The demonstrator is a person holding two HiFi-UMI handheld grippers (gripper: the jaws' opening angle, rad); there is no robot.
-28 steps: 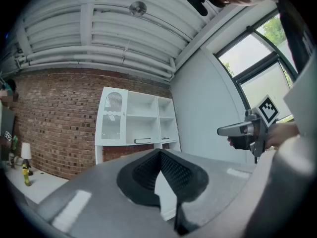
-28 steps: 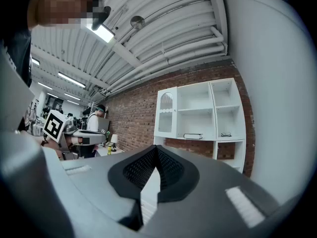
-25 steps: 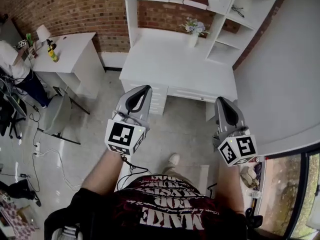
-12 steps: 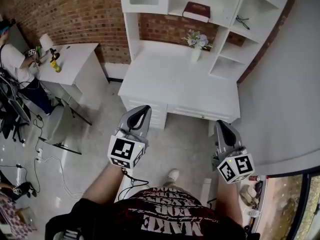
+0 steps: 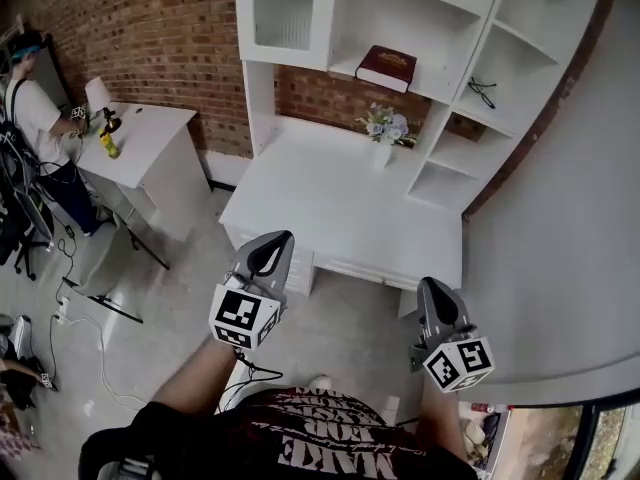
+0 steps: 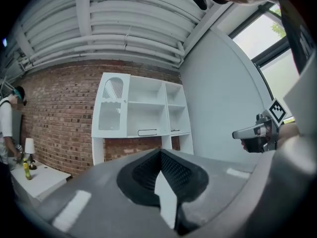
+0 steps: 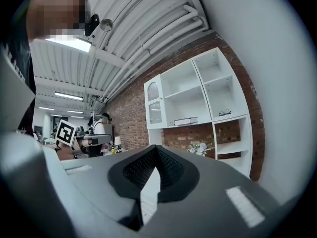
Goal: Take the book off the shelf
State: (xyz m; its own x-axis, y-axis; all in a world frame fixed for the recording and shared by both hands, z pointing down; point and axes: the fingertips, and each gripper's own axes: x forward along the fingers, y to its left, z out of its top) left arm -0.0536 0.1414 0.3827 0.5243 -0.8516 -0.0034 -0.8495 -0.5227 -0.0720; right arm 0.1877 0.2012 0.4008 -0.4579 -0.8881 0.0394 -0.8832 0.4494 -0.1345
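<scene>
A dark red book (image 5: 386,67) lies flat on a middle shelf of the white shelf unit (image 5: 450,8) above the desk. It also shows as a thin slab in the right gripper view (image 7: 185,121) and, faintly, in the left gripper view (image 6: 147,132). My left gripper (image 5: 278,240) is shut and empty, held over the floor in front of the desk. My right gripper (image 5: 432,288) is likewise shut and empty, near the desk's right front corner. Both are far below the book. Their closed tips show in their own views, left gripper (image 6: 160,151) and right gripper (image 7: 156,147).
The white desk (image 5: 320,203) carries a vase of flowers (image 5: 384,128). Glasses (image 5: 482,92) lie on a right-hand shelf. At the left stand a side table (image 5: 140,133) with a lamp and a yellow bottle, a person (image 5: 30,98) and a chair (image 5: 85,268). A grey wall (image 5: 560,218) bounds the right.
The view has tipped upward, so more of the shelf unit and the book show. Both grippers sit lower in the frame and stay shut.
</scene>
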